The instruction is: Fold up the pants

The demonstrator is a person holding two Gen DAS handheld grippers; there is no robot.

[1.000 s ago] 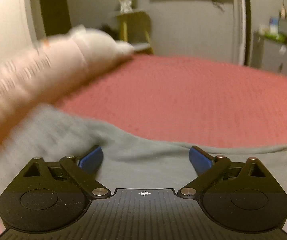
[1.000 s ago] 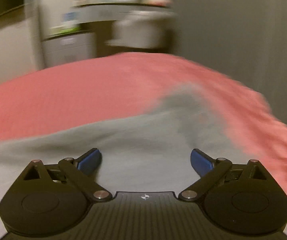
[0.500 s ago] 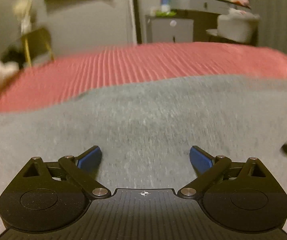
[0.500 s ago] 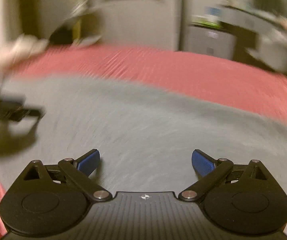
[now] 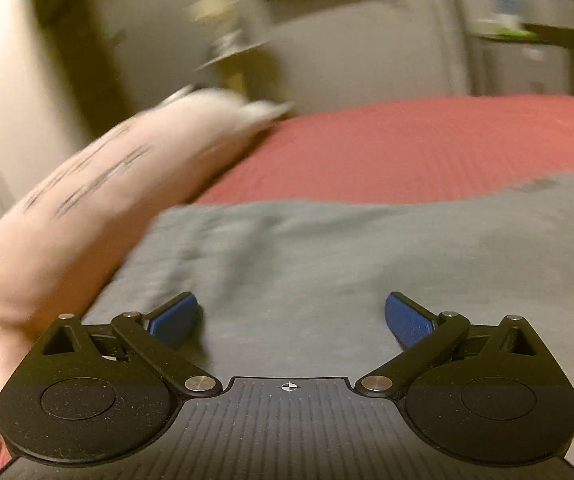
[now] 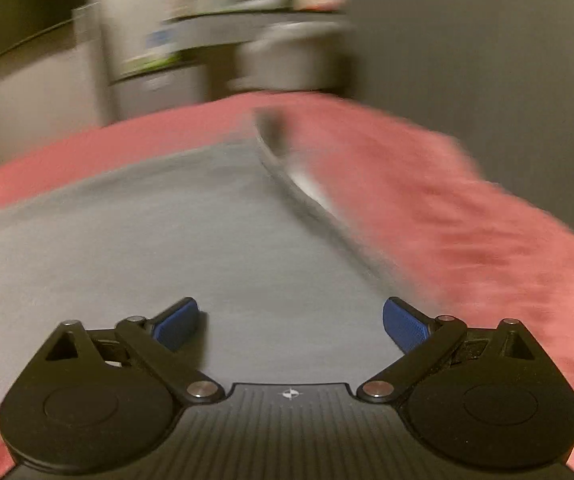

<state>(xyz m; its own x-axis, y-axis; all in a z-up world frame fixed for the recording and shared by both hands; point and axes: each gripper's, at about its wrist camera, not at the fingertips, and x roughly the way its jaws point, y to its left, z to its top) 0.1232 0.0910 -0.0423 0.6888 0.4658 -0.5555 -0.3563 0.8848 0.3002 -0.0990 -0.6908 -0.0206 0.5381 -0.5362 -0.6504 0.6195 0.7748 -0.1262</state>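
Grey pants (image 5: 347, 256) lie spread flat on a red bedspread (image 5: 427, 144). In the left wrist view my left gripper (image 5: 291, 316) hovers over the pants' left end, jaws wide open, with nothing between its blue pads (image 5: 175, 320). In the right wrist view the pants (image 6: 147, 248) stretch away from me, and their darker hemmed edge (image 6: 307, 196) runs diagonally on the right. My right gripper (image 6: 291, 318) is open over that right part, its pads clear of the cloth. Both views are blurred by motion.
A pale pillow (image 5: 87, 208) with dark print lies on the bed just left of the pants. The bedspread (image 6: 487, 232) falls away at the right edge of the bed. Blurred furniture and shelves (image 6: 223, 28) stand beyond the bed's far side.
Half a second ago both grippers looked across the middle of the pants. The left has swung back toward the pillow end and the right toward the right edge. Both jaws stay open.
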